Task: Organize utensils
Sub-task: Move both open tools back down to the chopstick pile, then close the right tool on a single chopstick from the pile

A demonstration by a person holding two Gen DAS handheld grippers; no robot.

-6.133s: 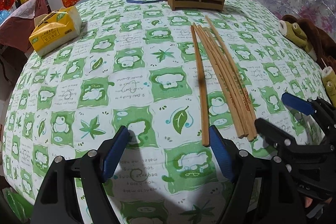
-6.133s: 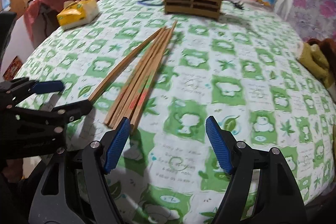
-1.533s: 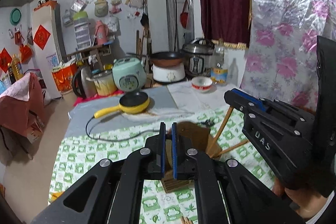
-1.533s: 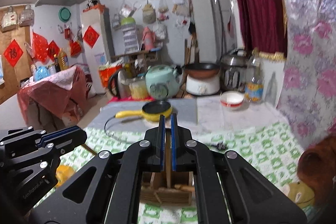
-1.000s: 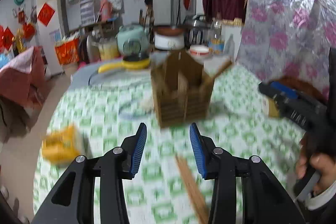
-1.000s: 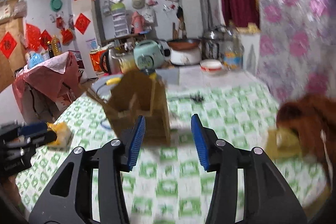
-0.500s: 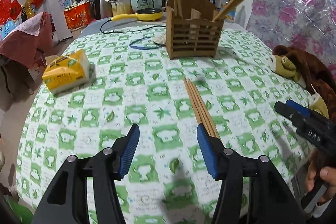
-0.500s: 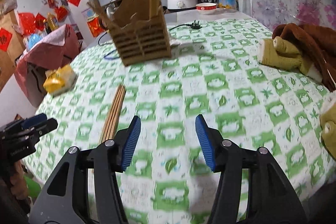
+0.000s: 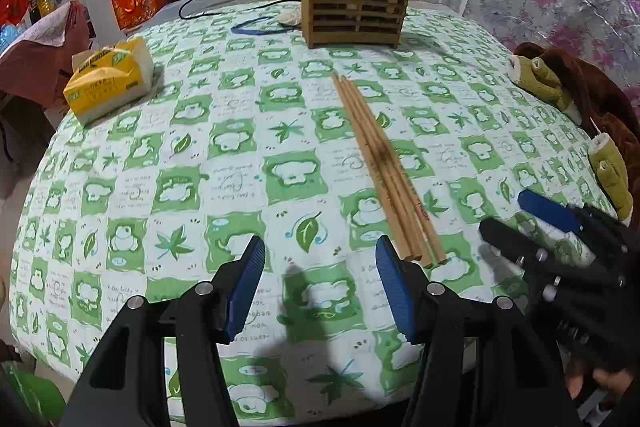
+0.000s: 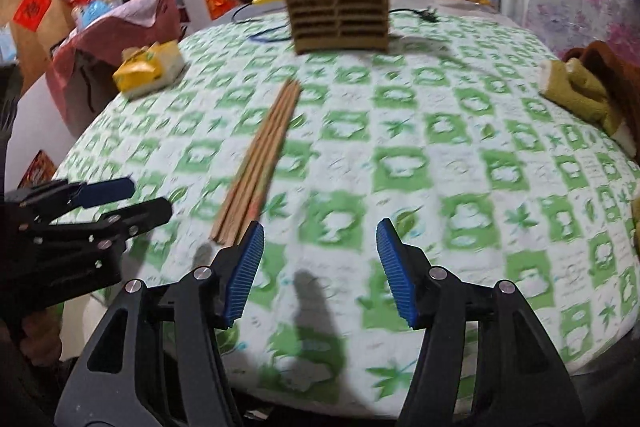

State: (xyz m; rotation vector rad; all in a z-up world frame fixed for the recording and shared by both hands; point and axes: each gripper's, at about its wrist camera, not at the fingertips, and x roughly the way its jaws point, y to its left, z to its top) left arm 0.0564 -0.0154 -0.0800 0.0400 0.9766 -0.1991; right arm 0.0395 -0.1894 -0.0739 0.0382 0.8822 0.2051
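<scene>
The chopsticks point(image 9: 384, 167) are lying bundled mid-table on the green-checked cloth point(image 9: 180, 147), fewer than six seconds back; more are now standing in the wooden holder point(image 9: 354, 1) at the far edge. The left gripper point(image 9: 320, 285) and right gripper point(image 10: 320, 269), both clamped tight moments ago, have just been opening and are hovering released, with nothing between the jaws, either side of the bundle's near ends. A yellow tissue pack point(image 9: 108, 79) is sitting left, a brown plush toy point(image 9: 568, 83) right.
</scene>
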